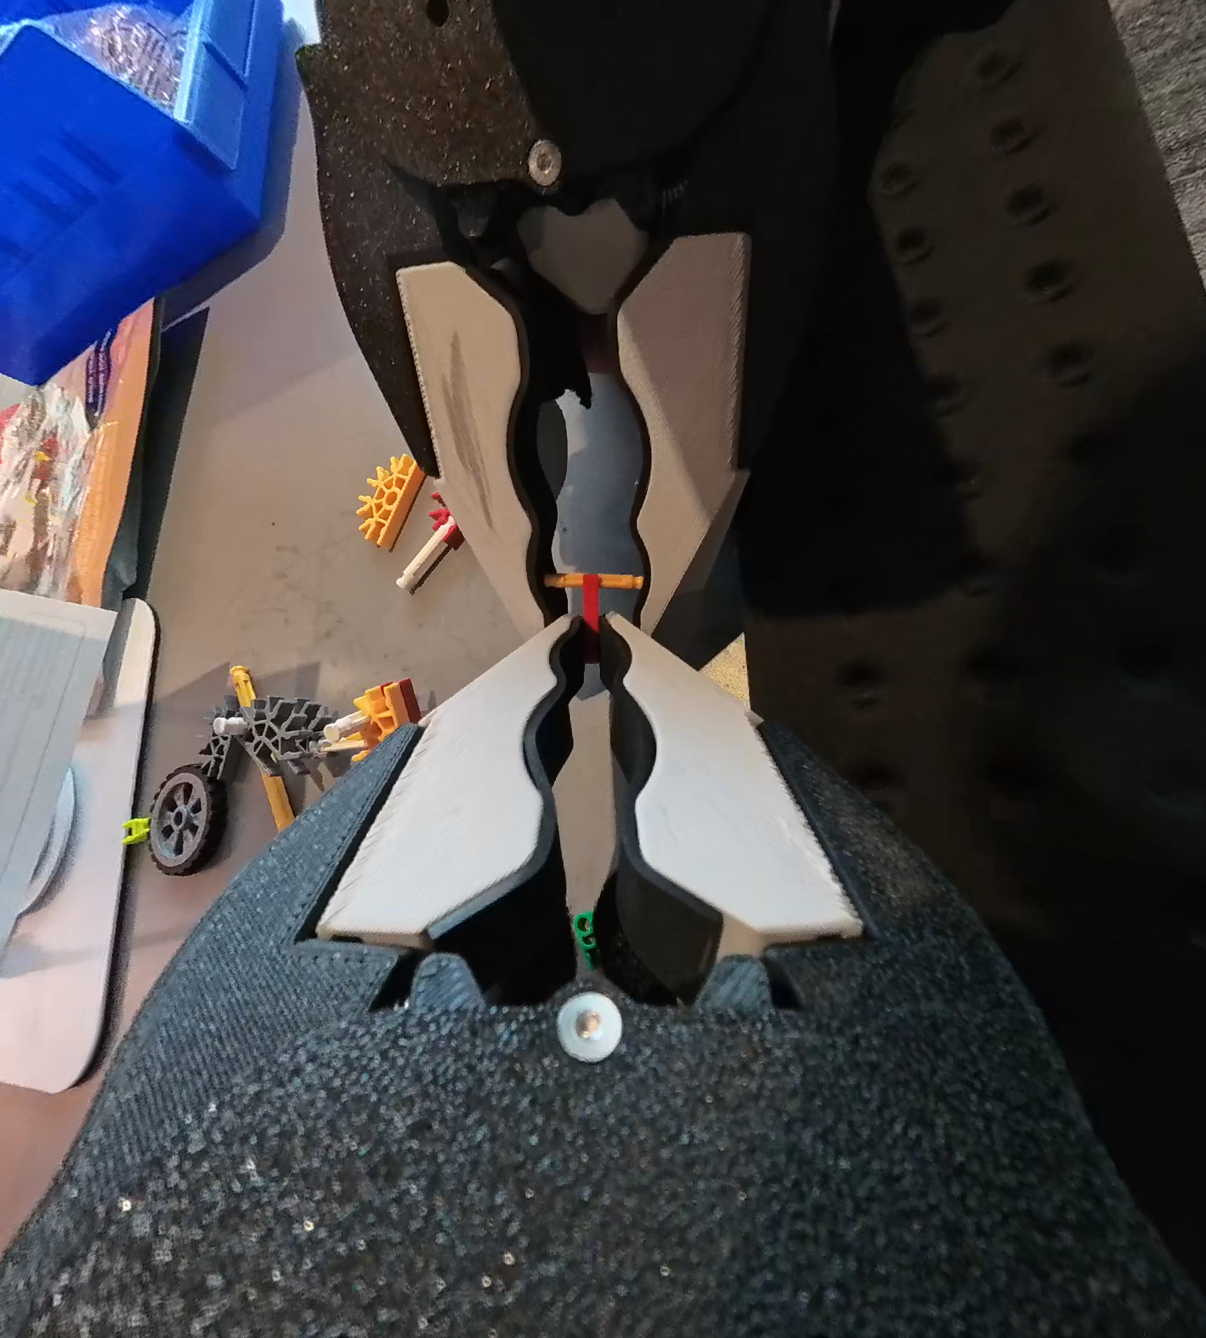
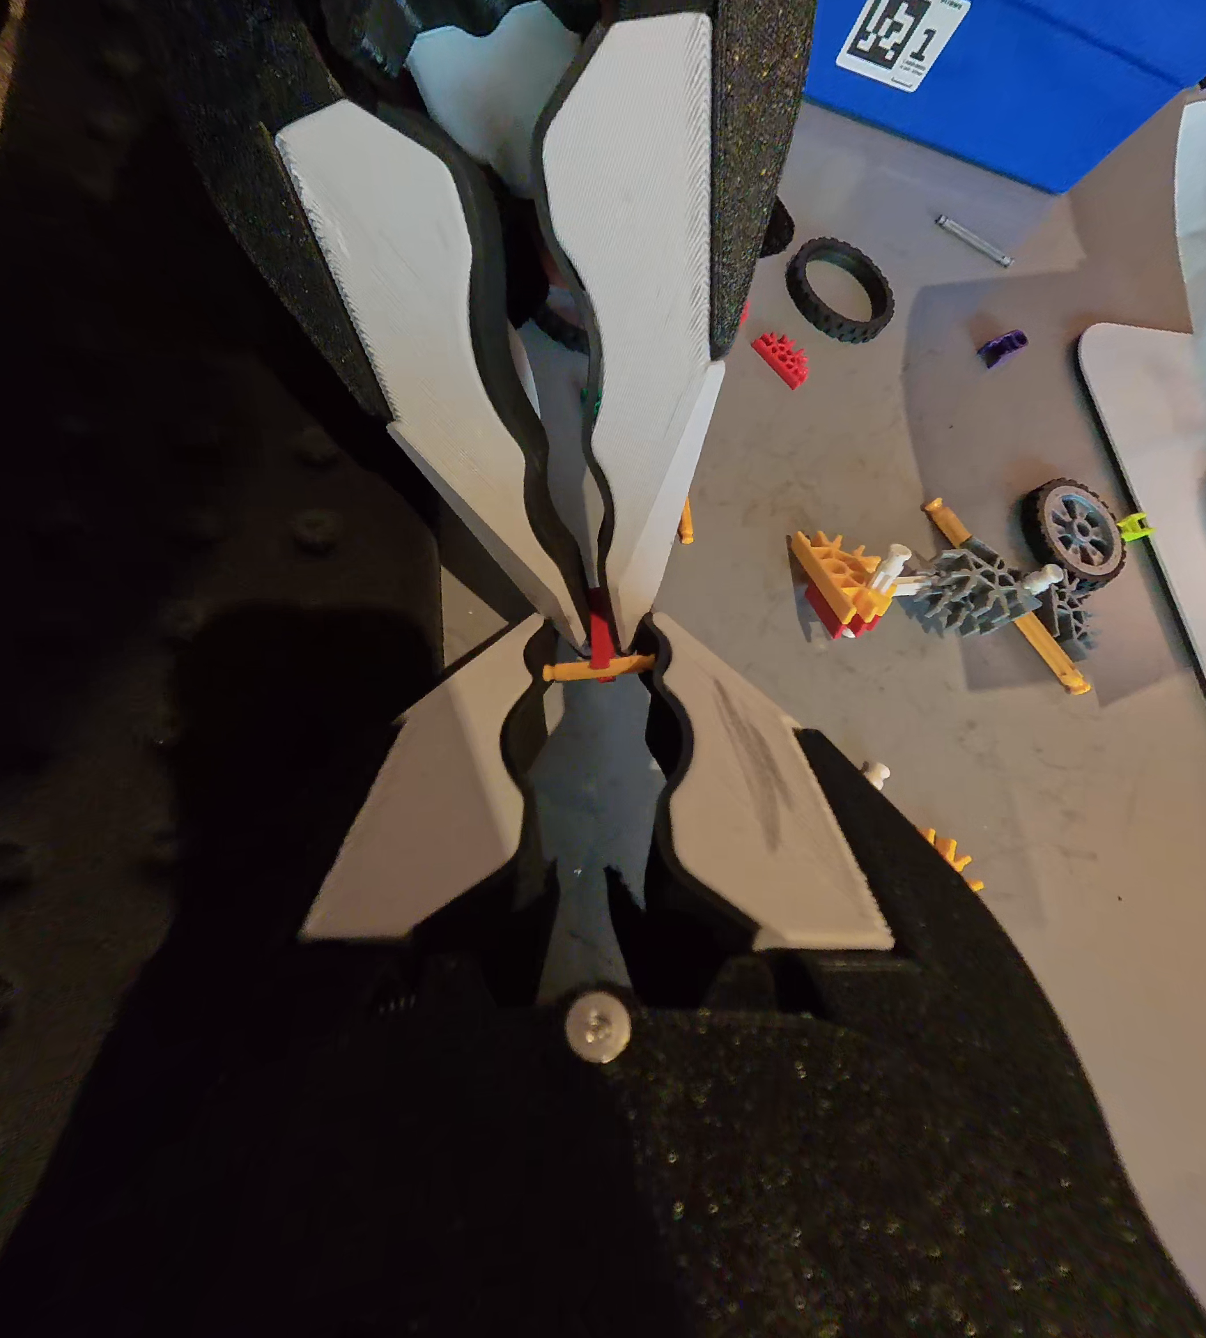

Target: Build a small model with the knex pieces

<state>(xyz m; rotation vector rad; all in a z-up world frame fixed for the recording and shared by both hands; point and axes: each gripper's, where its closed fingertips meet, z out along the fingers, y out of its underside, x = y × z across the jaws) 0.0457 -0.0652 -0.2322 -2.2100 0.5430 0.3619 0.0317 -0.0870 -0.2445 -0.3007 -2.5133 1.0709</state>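
Observation:
The two grippers meet tip to tip above a grey table (image 2: 838,760). My left gripper (image 1: 589,623) is shut on a small red connector (image 1: 591,604), also seen in the right wrist view (image 2: 600,626). My right gripper (image 2: 596,641) is shut on a short orange rod (image 2: 596,667) that spans end to end between its fingertips. The rod (image 1: 591,581) lies crosswise through the red connector's outer end. The right gripper (image 1: 594,590) comes in from the top of the left wrist view. The left gripper (image 2: 596,615) comes in from the top of the right wrist view.
On the table lie a part-built model with a grey wheel (image 2: 983,586) (image 1: 259,746), a yellow connector (image 1: 386,503), a red connector (image 2: 779,360), a black tyre (image 2: 838,289) and a purple piece (image 2: 1001,346). A blue bin (image 1: 78,181) and a white board (image 2: 1164,507) border them. A dark padded seat (image 1: 1019,507) stands beside. Only a small space, under 4 cm, lies between the two pairs of fingers.

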